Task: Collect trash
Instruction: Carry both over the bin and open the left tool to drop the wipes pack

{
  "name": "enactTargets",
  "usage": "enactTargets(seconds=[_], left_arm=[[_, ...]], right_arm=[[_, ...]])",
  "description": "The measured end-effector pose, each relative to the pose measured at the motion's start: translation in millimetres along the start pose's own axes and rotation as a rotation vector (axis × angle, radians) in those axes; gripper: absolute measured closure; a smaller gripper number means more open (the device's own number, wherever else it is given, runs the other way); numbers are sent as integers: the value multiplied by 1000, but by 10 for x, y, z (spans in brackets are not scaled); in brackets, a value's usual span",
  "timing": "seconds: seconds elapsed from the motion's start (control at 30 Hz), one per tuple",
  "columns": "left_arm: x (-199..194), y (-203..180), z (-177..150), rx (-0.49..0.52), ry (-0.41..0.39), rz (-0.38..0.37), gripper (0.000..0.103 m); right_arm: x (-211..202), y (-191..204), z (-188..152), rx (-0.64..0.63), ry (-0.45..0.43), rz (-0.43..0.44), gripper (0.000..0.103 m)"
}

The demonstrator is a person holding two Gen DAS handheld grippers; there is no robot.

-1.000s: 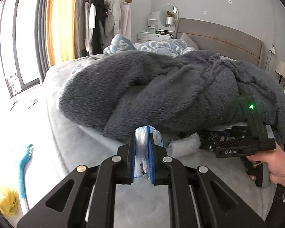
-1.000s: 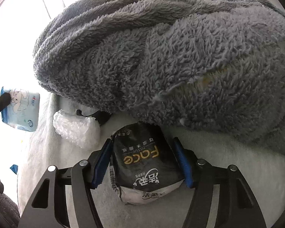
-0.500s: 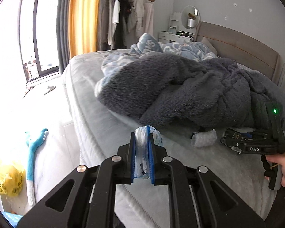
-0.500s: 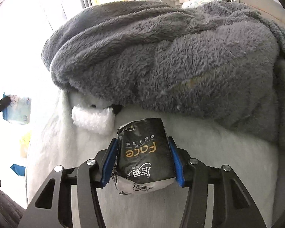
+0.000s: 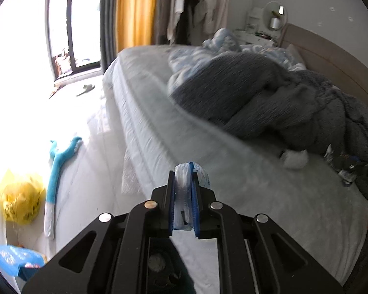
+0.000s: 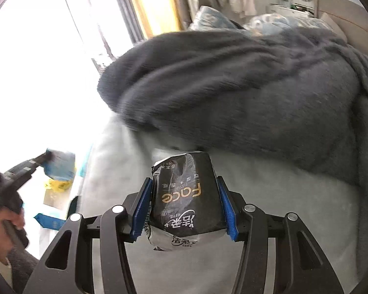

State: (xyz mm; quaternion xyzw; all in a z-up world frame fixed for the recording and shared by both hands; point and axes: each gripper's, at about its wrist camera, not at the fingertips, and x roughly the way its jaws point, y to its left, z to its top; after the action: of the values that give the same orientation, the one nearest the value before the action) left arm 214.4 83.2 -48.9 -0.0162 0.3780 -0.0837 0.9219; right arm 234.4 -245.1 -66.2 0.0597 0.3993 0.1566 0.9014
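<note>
My left gripper (image 5: 184, 171) is shut on a blue and white wipes packet (image 5: 182, 196), held above the bed's near edge. It also shows in the right wrist view (image 6: 46, 158) at the far left with the packet (image 6: 61, 164). My right gripper (image 6: 184, 186) is shut on a black tissue pack (image 6: 185, 196) with gold lettering, lifted above the bed sheet (image 6: 269, 220). A white crumpled wad (image 5: 295, 159) lies on the bed by the grey blanket (image 5: 269, 93). The right gripper (image 5: 353, 169) is partly visible at the right edge.
A yellow plastic bag (image 5: 20, 199) sits on the floor at left, with a blue packet (image 5: 14, 259) below it. A blue plush toy (image 5: 59, 166) lies on the floor beside the bed. A window and curtains (image 5: 132, 9) stand behind.
Both grippers have pulled back and up from the bed with their packets. The left view has swung left, showing more floor. The black tissue pack is lifted off the sheet.
</note>
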Motion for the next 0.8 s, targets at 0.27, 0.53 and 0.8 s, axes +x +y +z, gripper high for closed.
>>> enactTargets(seconds=[0.27,0.53,0.8], left_arm=[[57,382,-248,-72,84,46,90],[170,888,-551,-169,214,95,90],[234,1328,-913,-270,376,111,90]], right_arm=[[116,701,8,-118,24,84,51],[348,1224,-18,-182,57,171,51],[621,1770,-141,-252,113,229,51]])
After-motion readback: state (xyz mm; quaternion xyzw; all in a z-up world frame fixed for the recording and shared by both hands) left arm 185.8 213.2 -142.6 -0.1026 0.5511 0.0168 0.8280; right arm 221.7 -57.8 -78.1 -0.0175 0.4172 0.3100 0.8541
